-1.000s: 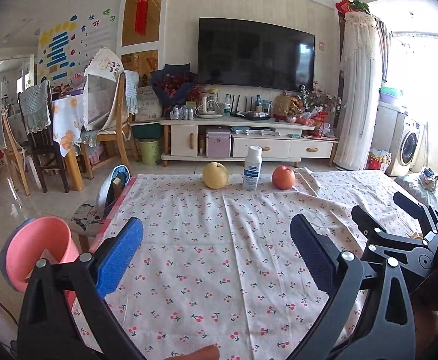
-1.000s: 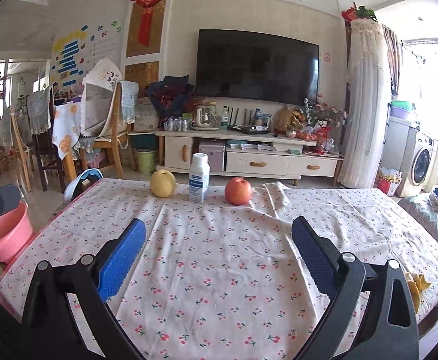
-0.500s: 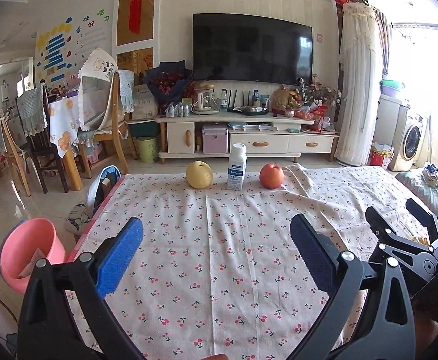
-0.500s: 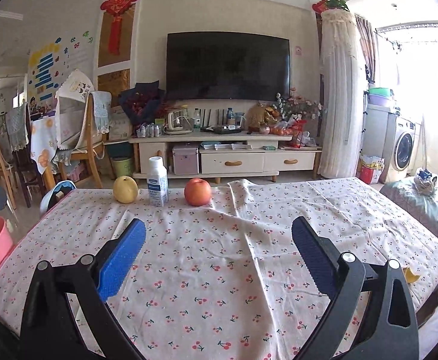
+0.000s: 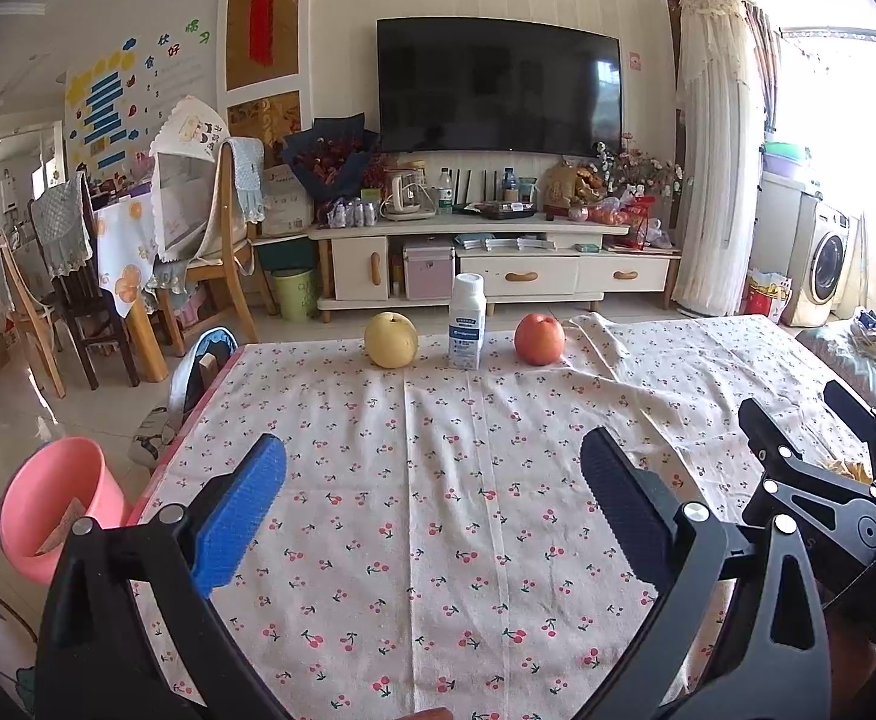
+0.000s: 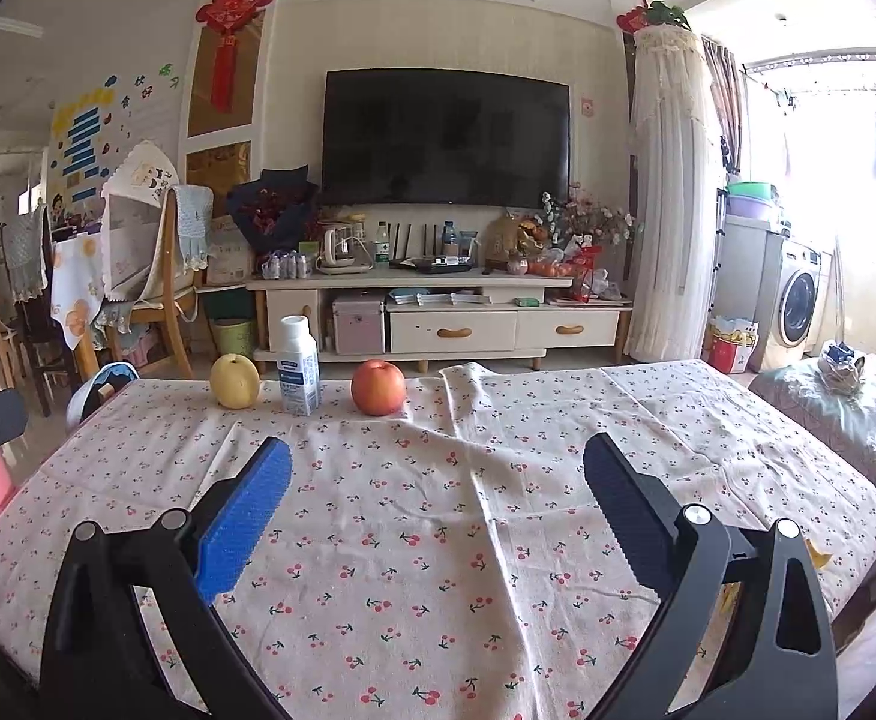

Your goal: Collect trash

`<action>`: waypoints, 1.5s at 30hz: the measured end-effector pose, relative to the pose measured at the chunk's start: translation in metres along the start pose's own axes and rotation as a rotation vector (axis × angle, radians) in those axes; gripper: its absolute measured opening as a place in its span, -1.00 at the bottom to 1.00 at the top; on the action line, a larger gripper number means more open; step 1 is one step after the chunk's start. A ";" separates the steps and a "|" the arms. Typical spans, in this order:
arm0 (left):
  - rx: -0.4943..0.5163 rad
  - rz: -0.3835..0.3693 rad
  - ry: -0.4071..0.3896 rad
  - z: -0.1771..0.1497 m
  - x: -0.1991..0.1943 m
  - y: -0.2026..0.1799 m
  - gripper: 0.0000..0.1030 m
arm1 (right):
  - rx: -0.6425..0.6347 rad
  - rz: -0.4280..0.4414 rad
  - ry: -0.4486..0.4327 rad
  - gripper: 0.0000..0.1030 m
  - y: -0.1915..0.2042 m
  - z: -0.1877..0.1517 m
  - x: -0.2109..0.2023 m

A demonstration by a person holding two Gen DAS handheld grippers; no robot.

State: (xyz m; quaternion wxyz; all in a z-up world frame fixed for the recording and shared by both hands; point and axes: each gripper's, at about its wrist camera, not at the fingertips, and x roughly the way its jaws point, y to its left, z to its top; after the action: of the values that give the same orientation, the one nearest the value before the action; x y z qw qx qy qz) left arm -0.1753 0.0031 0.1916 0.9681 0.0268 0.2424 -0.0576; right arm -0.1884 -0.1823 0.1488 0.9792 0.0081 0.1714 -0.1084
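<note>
A white milk bottle (image 5: pixel 466 322) stands upright at the far edge of the cherry-print tablecloth (image 5: pixel 450 510), between a yellow pear (image 5: pixel 390 339) and a red apple (image 5: pixel 538 339). The bottle (image 6: pixel 299 366), pear (image 6: pixel 234 380) and apple (image 6: pixel 378 387) also show in the right wrist view. A pink bin (image 5: pixel 57 507) with scraps inside stands on the floor left of the table. My left gripper (image 5: pixel 432 501) is open and empty above the near cloth. My right gripper (image 6: pixel 436 507) is open and empty; it shows in the left wrist view (image 5: pixel 822 438) at the right.
A yellow peel scrap (image 6: pixel 819 558) lies by the table's right edge. A TV cabinet (image 5: pixel 498 264) stands beyond the table, chairs (image 5: pixel 210 252) at the left, a washing machine (image 5: pixel 825 264) at the far right. A slipper (image 5: pixel 150 444) lies on the floor.
Both grippers have swung to the right and pulled back a little, so the bottle and fruit sit further left in both views. Both stay open.
</note>
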 end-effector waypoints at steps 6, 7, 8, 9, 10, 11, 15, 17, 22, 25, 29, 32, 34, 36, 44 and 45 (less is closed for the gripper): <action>-0.008 -0.002 0.009 -0.004 0.008 0.002 0.92 | -0.007 -0.002 0.009 0.88 0.003 -0.003 0.006; -0.010 -0.004 0.012 -0.005 0.010 0.003 0.92 | -0.007 0.000 0.010 0.88 0.003 -0.003 0.006; -0.011 -0.004 0.015 -0.006 0.012 0.003 0.92 | -0.010 -0.001 0.011 0.88 0.003 -0.004 0.007; -0.012 -0.002 0.018 -0.006 0.014 0.004 0.92 | -0.015 -0.004 0.013 0.88 0.004 -0.006 0.008; -0.014 -0.001 0.021 -0.007 0.016 0.005 0.92 | -0.019 -0.006 0.015 0.88 0.005 -0.007 0.010; -0.016 -0.001 0.023 -0.008 0.017 0.006 0.92 | -0.023 -0.005 0.019 0.88 0.006 -0.007 0.011; -0.022 0.000 0.031 -0.010 0.024 0.009 0.92 | -0.036 -0.005 0.029 0.88 0.010 -0.011 0.018; -0.023 0.002 0.036 -0.010 0.027 0.010 0.92 | -0.043 -0.001 0.040 0.88 0.012 -0.012 0.022; -0.028 0.000 0.053 -0.013 0.036 0.014 0.92 | -0.057 0.001 0.047 0.88 0.016 -0.016 0.029; -0.034 0.002 0.060 -0.015 0.041 0.016 0.92 | -0.063 0.002 0.051 0.89 0.019 -0.018 0.033; -0.040 -0.002 0.075 -0.016 0.049 0.018 0.92 | -0.070 0.005 0.061 0.89 0.023 -0.021 0.038; -0.048 -0.004 0.090 -0.017 0.057 0.021 0.92 | -0.081 -0.003 0.057 0.89 0.025 -0.025 0.041; -0.051 -0.007 0.093 -0.017 0.063 0.022 0.92 | -0.079 0.007 0.076 0.90 0.026 -0.027 0.047; -0.053 -0.002 0.090 -0.018 0.067 0.024 0.92 | -0.082 0.004 0.078 0.90 0.027 -0.029 0.051; -0.085 0.017 0.218 -0.031 0.131 0.026 0.92 | -0.045 0.054 0.272 0.90 0.029 -0.051 0.106; -0.093 0.023 0.256 -0.036 0.145 0.026 0.92 | -0.042 0.062 0.317 0.90 0.031 -0.055 0.116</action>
State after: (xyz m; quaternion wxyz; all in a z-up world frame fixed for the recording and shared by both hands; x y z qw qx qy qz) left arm -0.0612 0.0179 0.0920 0.9300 -0.0080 0.3661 -0.0315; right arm -0.0938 -0.1732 0.0570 0.9426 0.0099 0.3259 -0.0717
